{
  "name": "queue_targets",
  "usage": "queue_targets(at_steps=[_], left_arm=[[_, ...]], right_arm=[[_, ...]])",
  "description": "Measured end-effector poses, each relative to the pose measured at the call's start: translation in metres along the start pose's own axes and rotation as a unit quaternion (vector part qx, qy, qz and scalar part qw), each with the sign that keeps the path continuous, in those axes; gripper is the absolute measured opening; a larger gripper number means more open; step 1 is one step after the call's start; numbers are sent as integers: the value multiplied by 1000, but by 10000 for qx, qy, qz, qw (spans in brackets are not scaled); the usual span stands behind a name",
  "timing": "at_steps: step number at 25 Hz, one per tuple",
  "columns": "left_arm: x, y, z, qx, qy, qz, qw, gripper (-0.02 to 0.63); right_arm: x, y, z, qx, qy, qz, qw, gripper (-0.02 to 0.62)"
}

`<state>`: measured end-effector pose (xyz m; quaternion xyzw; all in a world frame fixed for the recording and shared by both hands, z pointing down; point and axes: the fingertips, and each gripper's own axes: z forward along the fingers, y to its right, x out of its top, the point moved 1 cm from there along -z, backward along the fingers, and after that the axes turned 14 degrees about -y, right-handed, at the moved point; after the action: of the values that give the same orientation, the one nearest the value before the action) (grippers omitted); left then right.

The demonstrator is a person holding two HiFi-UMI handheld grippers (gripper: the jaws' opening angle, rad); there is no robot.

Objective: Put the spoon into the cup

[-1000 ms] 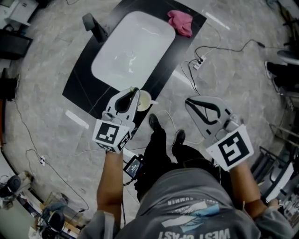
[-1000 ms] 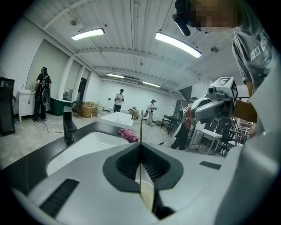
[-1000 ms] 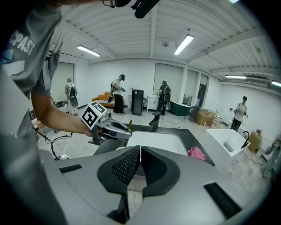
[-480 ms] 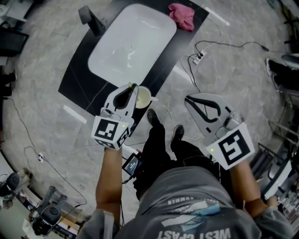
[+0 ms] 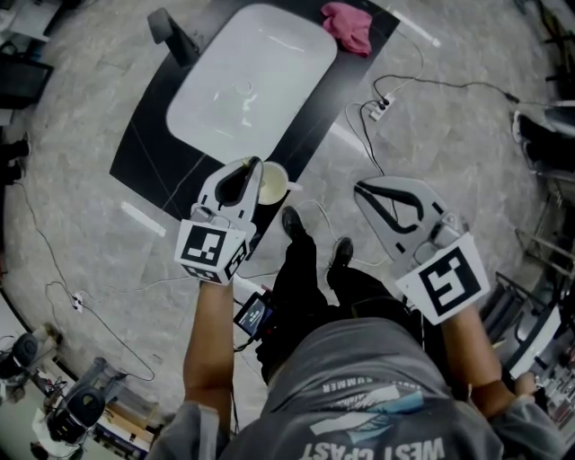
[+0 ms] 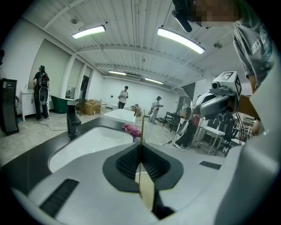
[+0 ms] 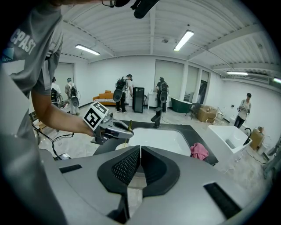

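The left hand-held gripper [image 5: 254,171] has its jaws pressed together on the spoon [image 6: 142,127], whose thin handle stands up past the jaw tips while its broader pale end lies back between the jaws. From the head view its tip sits at the left rim of the cup [image 5: 274,184], a pale cup on the near edge of the black table [image 5: 144,153], just outside the white sink [image 5: 252,81]; I cannot tell whether the spoon reaches inside the cup. The right hand-held gripper [image 7: 139,151] has its jaws pressed together on nothing and hangs over the floor, well apart from the cup. A pink cloth [image 5: 349,25] lies at the table's far corner, and a dark faucet [image 5: 171,31] stands beside the sink
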<state>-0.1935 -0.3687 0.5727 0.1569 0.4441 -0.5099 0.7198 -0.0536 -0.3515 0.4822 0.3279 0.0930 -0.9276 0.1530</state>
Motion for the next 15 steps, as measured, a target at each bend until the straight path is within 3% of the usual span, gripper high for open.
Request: queue_targets(at_steps=[15], left_arm=[[9, 8, -12, 93, 82, 140, 9998, 3]], right_arm=[[-1, -10, -19, -80, 17, -104, 9999, 32]])
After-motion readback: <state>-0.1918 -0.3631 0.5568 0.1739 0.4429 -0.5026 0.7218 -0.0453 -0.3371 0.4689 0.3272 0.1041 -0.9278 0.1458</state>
